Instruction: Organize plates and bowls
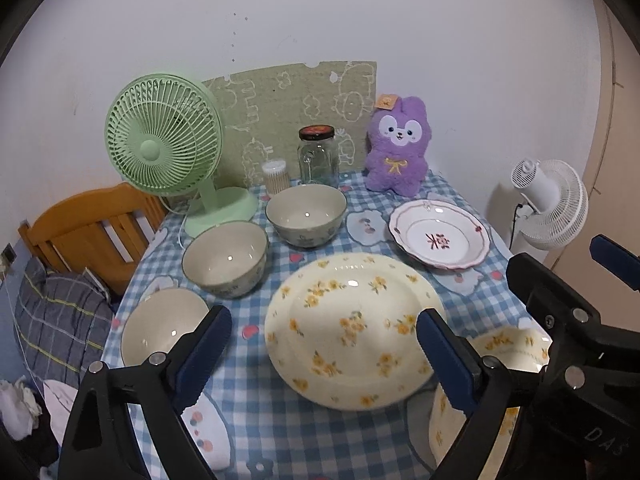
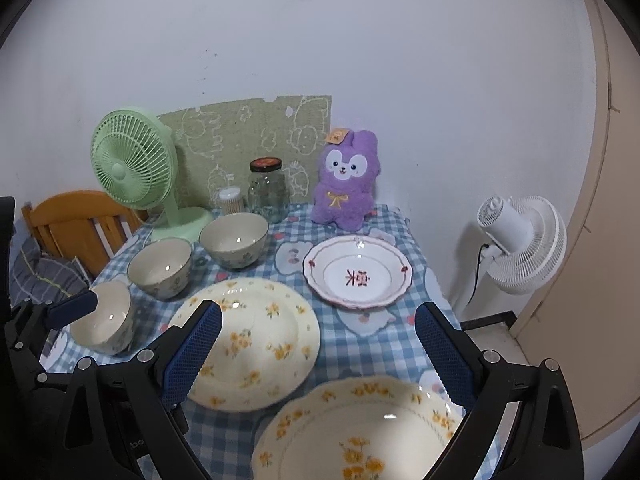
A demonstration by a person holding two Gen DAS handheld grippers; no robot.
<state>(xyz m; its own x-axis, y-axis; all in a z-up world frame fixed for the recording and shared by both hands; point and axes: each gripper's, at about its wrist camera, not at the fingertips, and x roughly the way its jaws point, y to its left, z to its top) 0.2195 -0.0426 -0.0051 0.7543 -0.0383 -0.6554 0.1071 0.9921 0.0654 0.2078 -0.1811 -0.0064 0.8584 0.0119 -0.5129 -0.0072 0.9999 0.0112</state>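
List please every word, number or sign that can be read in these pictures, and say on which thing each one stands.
"DAS": on the black body of the right tool, at the lower right edge of the left wrist view; it may be cut off.
Two red Chinese characters, seen upside down: in the middle of the pink-rimmed white plate; the left one may be "乐".
Jar lid: print too blurred.
Orange tag on the purple plush toy: too small.
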